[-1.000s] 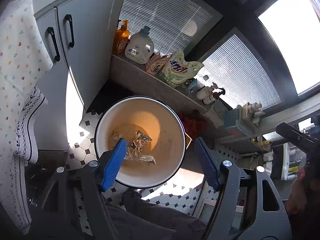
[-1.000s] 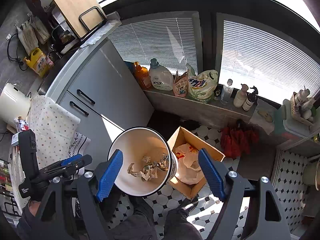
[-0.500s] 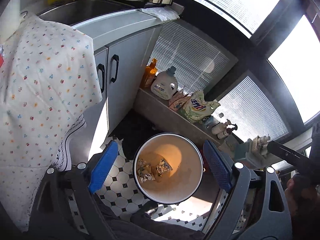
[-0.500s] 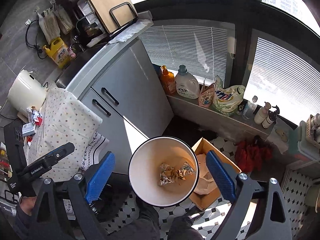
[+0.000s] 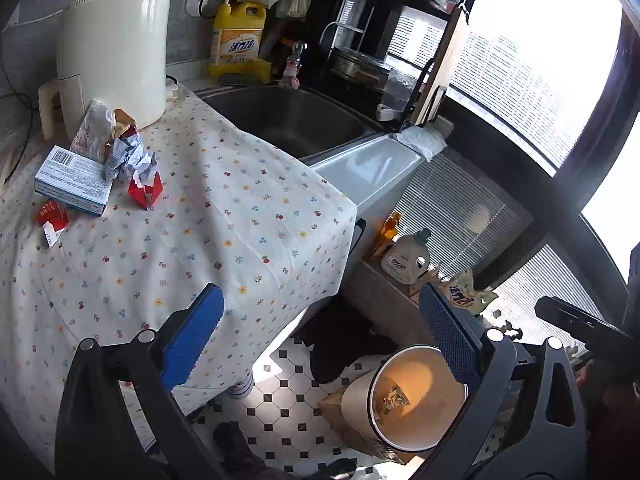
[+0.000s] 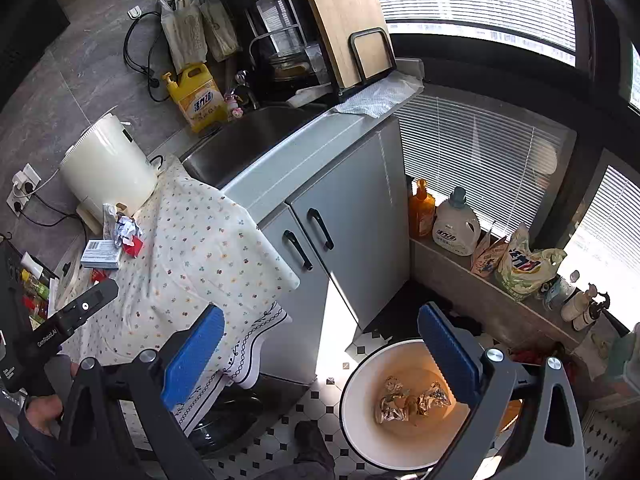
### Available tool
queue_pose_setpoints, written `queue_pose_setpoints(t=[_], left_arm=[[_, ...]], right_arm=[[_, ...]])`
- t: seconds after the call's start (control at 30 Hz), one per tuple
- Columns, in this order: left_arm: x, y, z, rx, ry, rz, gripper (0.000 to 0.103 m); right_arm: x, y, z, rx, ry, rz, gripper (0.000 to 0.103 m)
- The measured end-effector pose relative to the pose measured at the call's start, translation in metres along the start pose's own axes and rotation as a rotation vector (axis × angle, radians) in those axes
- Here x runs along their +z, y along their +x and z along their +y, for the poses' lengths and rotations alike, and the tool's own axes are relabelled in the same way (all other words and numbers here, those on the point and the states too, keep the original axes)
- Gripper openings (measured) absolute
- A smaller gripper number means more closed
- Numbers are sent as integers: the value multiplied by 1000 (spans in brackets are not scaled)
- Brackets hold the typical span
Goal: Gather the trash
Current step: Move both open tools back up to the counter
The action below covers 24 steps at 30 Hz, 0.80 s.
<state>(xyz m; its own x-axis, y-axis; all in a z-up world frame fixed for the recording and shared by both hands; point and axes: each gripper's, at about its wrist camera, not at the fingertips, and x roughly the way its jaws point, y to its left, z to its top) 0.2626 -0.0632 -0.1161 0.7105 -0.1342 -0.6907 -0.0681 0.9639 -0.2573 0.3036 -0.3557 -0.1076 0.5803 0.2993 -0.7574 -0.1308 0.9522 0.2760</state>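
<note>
A white trash bin (image 5: 358, 398) stands on the tiled floor with crumpled wrappers (image 5: 394, 398) inside; the right wrist view shows the bin (image 6: 360, 376) and wrappers (image 6: 412, 400) too. On the flowered tablecloth (image 5: 224, 220) lie crumpled paper (image 5: 130, 156), a red packet (image 5: 145, 192), a blue-white box (image 5: 72, 180) and a torn red pack (image 5: 50, 216). My left gripper (image 5: 318, 296) hovers over the cloth's edge. Its jaws are opening, with nothing between them. My right gripper (image 6: 320, 312) is above the cabinet and bin, jaws also opening and empty.
A white appliance (image 5: 112, 48), a yellow soap bottle (image 5: 238, 36) and a steel sink (image 5: 288, 120) line the counter. A cardboard box (image 5: 336, 412) sits beside the bin. Detergent bottles (image 6: 456, 228) stand on the window ledge. A cutting board (image 6: 344, 16) leans in a rack.
Both views have swung up and away from the bin toward the counter. The bin now sits low and to the right. Both pairs of jaws stand wider apart.
</note>
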Motion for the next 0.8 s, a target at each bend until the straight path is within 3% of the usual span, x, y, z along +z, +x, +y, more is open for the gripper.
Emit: queue_pose_setpoints(t=[0.6,0.8], left_arm=[[23,-28,157,144,-190,-72,97],[25,-28,210,142,-261,-66,92]], right_arm=[[27,60,133,95,-166,7,95],[29,84,170,123,-187,35,95]])
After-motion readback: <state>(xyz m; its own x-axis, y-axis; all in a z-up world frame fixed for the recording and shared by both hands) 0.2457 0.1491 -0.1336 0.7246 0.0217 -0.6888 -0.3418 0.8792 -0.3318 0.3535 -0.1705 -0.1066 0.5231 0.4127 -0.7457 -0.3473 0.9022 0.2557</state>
